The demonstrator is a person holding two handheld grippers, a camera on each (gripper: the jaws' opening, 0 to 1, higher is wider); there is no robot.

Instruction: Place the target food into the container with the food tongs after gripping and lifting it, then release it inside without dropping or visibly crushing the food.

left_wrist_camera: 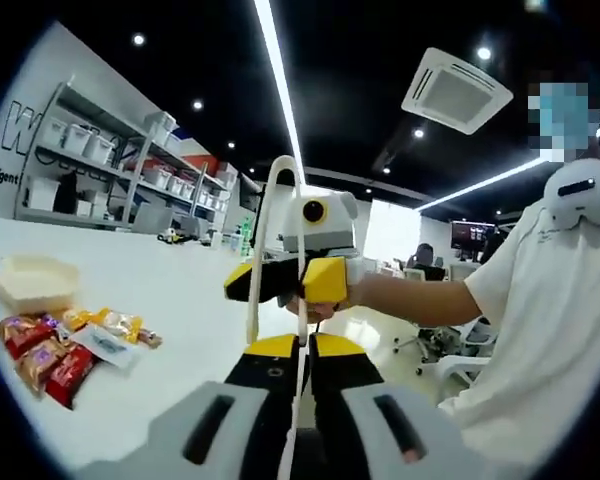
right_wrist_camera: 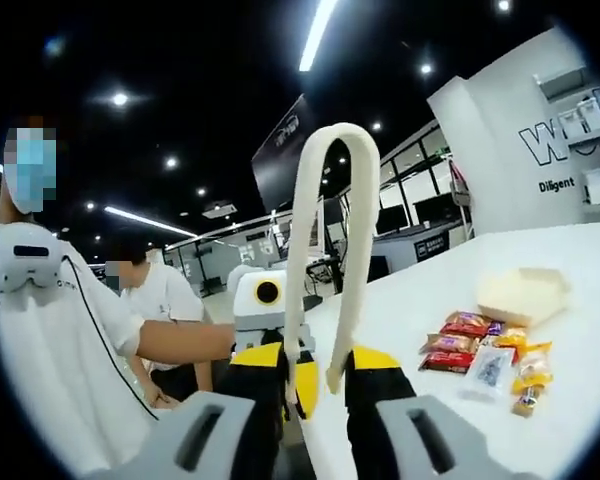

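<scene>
The white table carries a pale container beside a heap of wrapped snacks, untouched. Cream food tongs stand upright, loop on top, legs pointing down. The right gripper seems to pinch them, jaws nearly closed. The left gripper looks narrowly parted, possibly around one leg.

The left gripper has its yellow-tipped jaws nearly together, a thin tongs arm between them. Straight ahead the right gripper grips the cream food tongs, bend upward. Off to its left on the white table lie wrapped snacks, with a pale container beyond them.
</scene>
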